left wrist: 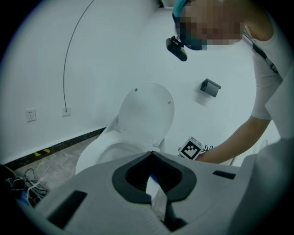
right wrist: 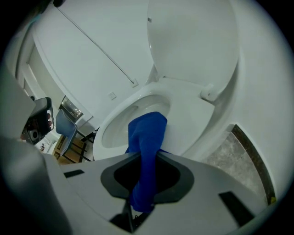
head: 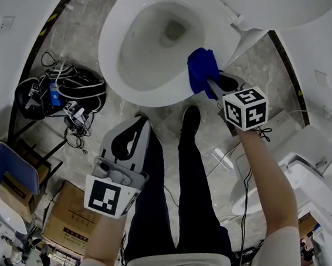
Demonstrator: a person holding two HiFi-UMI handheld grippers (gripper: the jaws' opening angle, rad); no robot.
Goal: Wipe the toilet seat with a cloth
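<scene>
Clamped tight, the right gripper [head: 209, 85] has the cloth [head: 201, 65] pinched by its bunched tail, and the free end lies on the seat [head: 112, 53] at its right side, just short of the raised lid [head: 273, 8]. The left gripper [head: 131, 139] hangs on the near side above the person's leg [head: 161, 176], jaws together on nothing, well apart from the toilet. The wipe looks barely begun, so the call is to lay more cloth flat on the ring, since only a small fold seems to touch it. From there, follow the curve toward the near left in overlapping passes. The jaws should trail behind the fabric, off the porcelain. One risk is the loose end sliding inward into the bowl [head: 158, 37].
</scene>
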